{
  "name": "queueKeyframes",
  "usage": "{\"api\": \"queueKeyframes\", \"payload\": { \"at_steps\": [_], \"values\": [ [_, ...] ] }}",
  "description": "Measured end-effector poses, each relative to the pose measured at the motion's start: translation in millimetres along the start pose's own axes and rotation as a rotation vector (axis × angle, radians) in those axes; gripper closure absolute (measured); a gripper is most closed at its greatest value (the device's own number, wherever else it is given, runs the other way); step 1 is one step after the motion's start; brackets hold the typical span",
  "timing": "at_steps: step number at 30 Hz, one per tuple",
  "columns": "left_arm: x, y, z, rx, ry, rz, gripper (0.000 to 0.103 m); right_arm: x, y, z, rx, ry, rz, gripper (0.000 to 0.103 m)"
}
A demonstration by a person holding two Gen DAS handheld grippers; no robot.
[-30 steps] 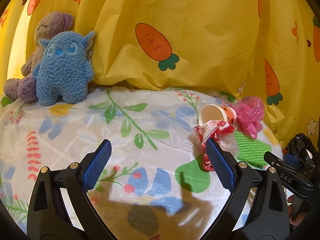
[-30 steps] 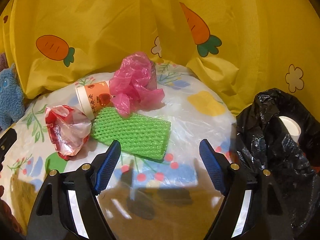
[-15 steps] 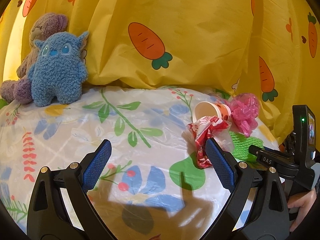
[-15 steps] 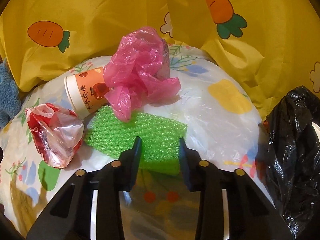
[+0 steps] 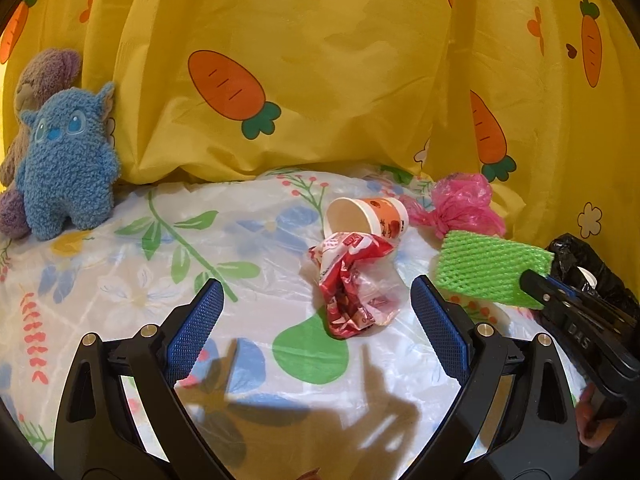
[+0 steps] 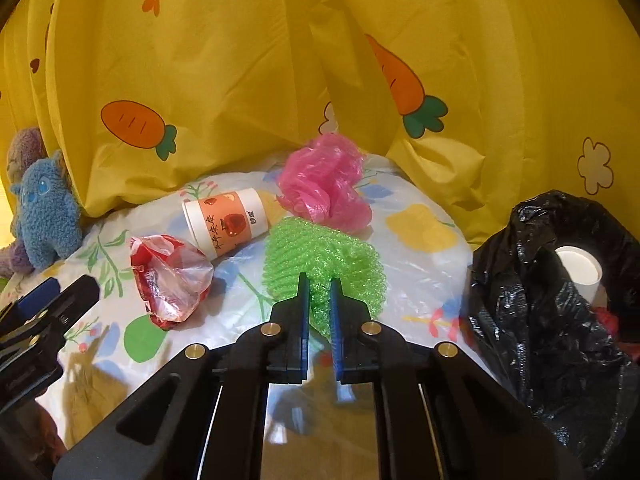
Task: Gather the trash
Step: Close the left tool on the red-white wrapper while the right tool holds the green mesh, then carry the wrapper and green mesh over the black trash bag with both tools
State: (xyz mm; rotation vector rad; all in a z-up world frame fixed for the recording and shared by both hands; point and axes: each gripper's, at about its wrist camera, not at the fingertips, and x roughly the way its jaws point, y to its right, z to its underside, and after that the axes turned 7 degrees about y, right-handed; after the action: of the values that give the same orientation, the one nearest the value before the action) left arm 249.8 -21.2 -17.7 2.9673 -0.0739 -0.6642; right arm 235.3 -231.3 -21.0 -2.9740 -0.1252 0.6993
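Note:
A green foam net [image 6: 320, 256] hangs lifted off the flowered tablecloth [image 6: 420, 240], pinched at its near edge by my right gripper [image 6: 319, 284], whose jaws are still closing on it. In the left wrist view the green foam net [image 5: 488, 270] floats at the right, with the right gripper [image 5: 536, 280] clamped on its corner. My left gripper [image 5: 316, 300] is open above the cloth, with a crumpled red and clear wrapper [image 5: 352, 284] lying just beyond its fingers. A tipped paper cup [image 5: 366, 220] and a pink plastic bag [image 5: 464, 206] lie behind.
A black trash bag [image 6: 552, 292] gapes open at the right with a white cup inside. A blue plush toy [image 5: 66, 164] and a purple one [image 5: 40, 76] sit at the back left. A yellow carrot-print curtain [image 5: 320, 80] hangs behind the table.
My right gripper moved in on the green foam net, shut on its edge and raised it off the cloth. The left gripper shifted a little and stayed open.

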Motion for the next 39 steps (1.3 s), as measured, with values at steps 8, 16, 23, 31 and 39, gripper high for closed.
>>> {"api": "queueKeyframes", "payload": {
  "at_steps": [8, 16, 23, 31, 39],
  "values": [
    [51, 17, -9, 0.004, -0.088, 0.076, 0.028, -30, 18, 8, 0.028, 0.03, -0.008, 0.093],
    [70, 27, 1, 0.047, -0.14, 0.1, 0.062, -47, 27, 14, 0.017, 0.05, 0.013, 0.093],
    [57, 26, 7, 0.064, -0.107, 0.095, 0.091, -60, 27, 19, 0.013, 0.068, 0.015, 0.093],
    [-6, 27, -3, 0.072, 0.017, 0.151, 0.095, -85, 29, 20, 0.022, 0.114, 0.032, 0.093],
    [-48, 48, -7, 0.091, 0.07, 0.23, 0.095, -109, 29, 19, 0.018, 0.155, 0.065, 0.093]
  ]
}}
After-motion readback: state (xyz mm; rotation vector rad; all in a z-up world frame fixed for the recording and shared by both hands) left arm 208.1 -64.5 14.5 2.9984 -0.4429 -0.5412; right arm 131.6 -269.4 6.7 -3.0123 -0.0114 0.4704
